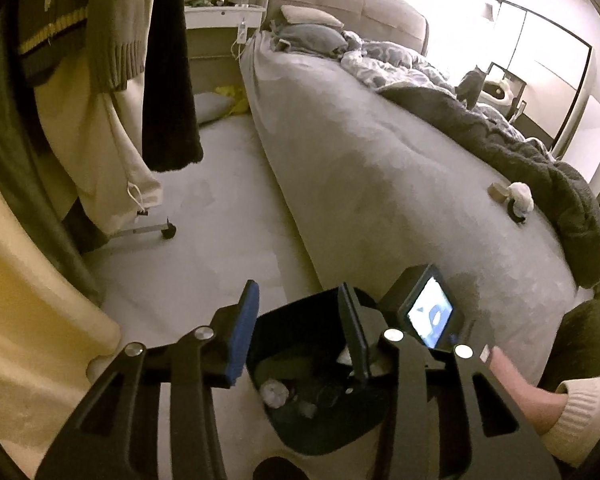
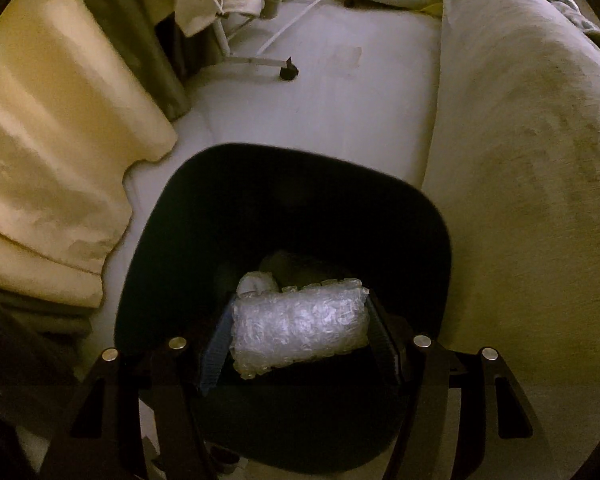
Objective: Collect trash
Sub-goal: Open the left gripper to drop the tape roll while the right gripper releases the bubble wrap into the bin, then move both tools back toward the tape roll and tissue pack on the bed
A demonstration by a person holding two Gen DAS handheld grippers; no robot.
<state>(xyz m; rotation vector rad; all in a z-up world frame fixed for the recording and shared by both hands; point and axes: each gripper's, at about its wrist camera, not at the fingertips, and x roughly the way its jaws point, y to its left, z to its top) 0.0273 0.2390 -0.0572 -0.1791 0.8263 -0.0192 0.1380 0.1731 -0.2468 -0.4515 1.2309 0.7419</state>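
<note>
A black bin [image 2: 160,240] stands on the pale floor between a curtain and the bed. My right gripper [image 2: 302,340] hangs over its mouth, shut on a wad of clear bubble wrap [image 2: 300,324] that fills the gap between both pads. More crumpled trash [image 2: 256,282] lies under it inside. In the left wrist view my left gripper [image 1: 300,332] is above the same bin [image 1: 292,320], jaws apart with nothing between them. Crumpled scraps [image 1: 274,394] show at the bin's bottom. On the bed lie a white crumpled wad [image 1: 521,196] and a small cardboard roll [image 1: 498,192].
The grey bed [image 1: 380,184] runs along the right, with a rumpled duvet [image 1: 500,136]. Hanging clothes [image 1: 112,40] and a rack's wheeled foot [image 1: 168,234] stand on the left. A cream curtain [image 2: 60,140] crowds the bin's left side. A person's hand and cream cuff [image 1: 560,408] are at lower right.
</note>
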